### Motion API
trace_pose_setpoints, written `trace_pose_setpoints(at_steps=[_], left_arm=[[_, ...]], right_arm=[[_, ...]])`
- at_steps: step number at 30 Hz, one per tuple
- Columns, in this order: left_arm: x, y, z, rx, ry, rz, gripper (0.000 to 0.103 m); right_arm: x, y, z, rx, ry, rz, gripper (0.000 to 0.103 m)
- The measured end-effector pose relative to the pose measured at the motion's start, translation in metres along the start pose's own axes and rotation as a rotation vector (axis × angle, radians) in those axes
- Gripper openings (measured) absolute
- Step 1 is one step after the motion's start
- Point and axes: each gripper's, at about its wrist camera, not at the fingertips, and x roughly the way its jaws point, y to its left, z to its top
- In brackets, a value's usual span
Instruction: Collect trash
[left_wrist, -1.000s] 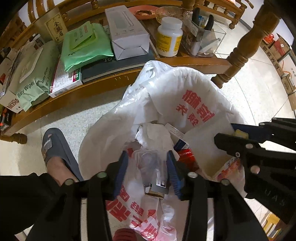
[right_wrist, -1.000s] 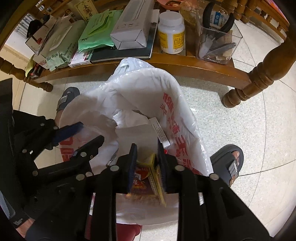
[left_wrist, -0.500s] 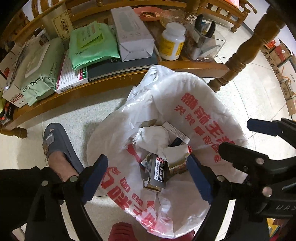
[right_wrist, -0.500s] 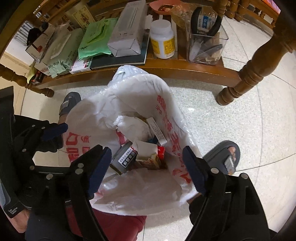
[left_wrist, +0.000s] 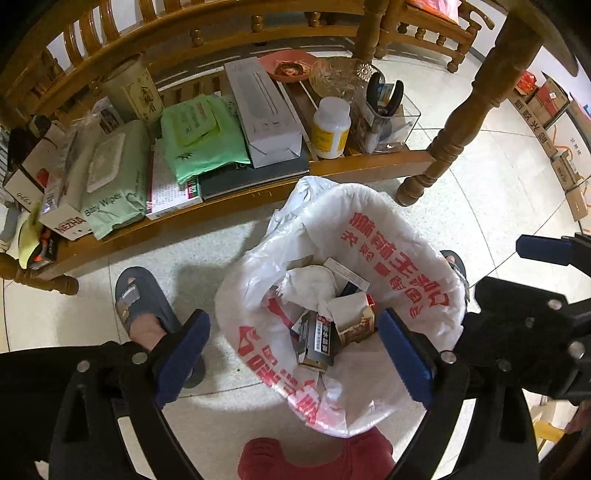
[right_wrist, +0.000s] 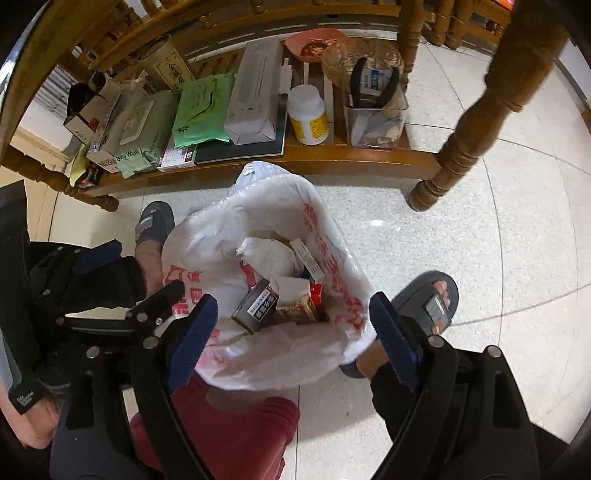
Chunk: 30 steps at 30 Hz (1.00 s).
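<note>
A white plastic bag (left_wrist: 399, 236) with red print stands open on the floor; it also shows in the right wrist view (right_wrist: 266, 206). Inside lie crumpled white paper (left_wrist: 314, 284), a dark grey carton (left_wrist: 319, 341) and a small yellow and red box (left_wrist: 356, 325). The grey carton (right_wrist: 256, 304) and the box (right_wrist: 299, 302) show in the right wrist view too. My left gripper (left_wrist: 293, 358) is open and empty above the bag. My right gripper (right_wrist: 291, 336) is open and empty above the bag, and it shows at the right in the left wrist view (left_wrist: 539, 288).
A low wooden shelf (left_wrist: 369, 164) behind the bag holds wipes packs (left_wrist: 110, 184), a white box (left_wrist: 266, 110), a white bottle (left_wrist: 330, 127) and a clear holder with pliers (left_wrist: 384, 114). A table leg (left_wrist: 454, 140) stands right. Feet in grey slippers (left_wrist: 144, 314) flank the bag. A red bin (right_wrist: 236, 432) sits under it.
Both grippers opened and rose away from the bag. The left let go of clear wrapping and the right let go of the yellow and red box, which now lies in the bag.
</note>
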Motion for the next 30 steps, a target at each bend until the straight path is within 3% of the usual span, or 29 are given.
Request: trace_pose_setpoints(at_steps=[6,11,21,26,30], left_arm=[[-0.045,0.014,0.005,-0.045,-0.063,0.003,0.093],[-0.09,0.031,0.009,-0.095,-0.101,-0.016,0.094],[-0.199,0.084,0.055,-0.199,-0.312,0.057,0.095],[-0.245,0.106,0.081,-0.232,-0.41,0.086,0.095],[-0.268,0.117,0.091,-0.246,-0.441,0.102,0.095]], right_arm=[[-0.044,0.009,-0.001,0.01,-0.014,0.024,0.086],[-0.099,0.03,0.005,-0.029,-0.082,0.024,0.089],[-0.223,0.091,0.051,-0.108,-0.389,-0.007,0.095],[-0.256,0.115,0.073,-0.113,-0.485,0.013,0.096],[-0.268,0.134,0.089,-0.118,-0.521,0.013,0.096]])
